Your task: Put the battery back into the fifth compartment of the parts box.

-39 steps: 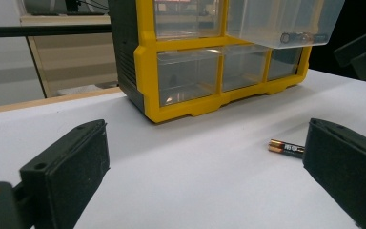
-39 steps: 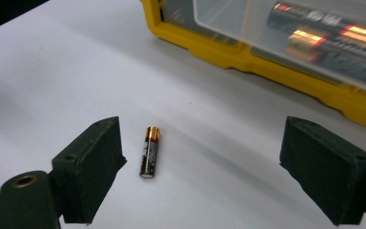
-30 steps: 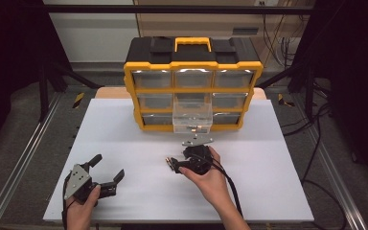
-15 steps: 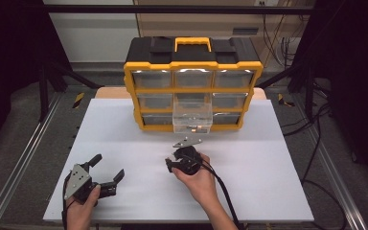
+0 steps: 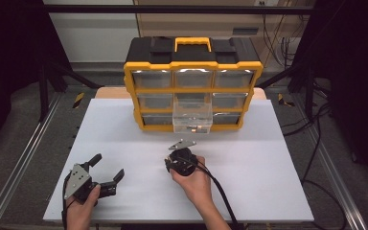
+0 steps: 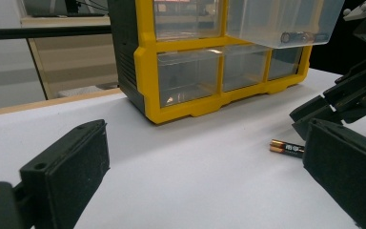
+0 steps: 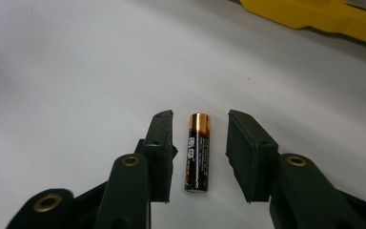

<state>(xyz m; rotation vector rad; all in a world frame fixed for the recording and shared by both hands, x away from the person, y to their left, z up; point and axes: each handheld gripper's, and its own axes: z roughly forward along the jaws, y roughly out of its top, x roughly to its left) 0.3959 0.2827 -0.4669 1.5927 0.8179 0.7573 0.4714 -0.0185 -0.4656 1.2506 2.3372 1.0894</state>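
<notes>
My right gripper (image 7: 198, 157) has dropped to the bench (image 5: 124, 143) since a second ago, its jaws closing around the battery (image 7: 198, 151) lying there but not yet touching it, so the grasp is nearly made.

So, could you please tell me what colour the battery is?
The battery is black with a copper-gold end, clearest in the right gripper view.

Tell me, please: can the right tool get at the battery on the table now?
Probably yes. The right tool straddles the battery on the white table; its jaws have been closing, with small gaps remaining and nothing between.
</notes>
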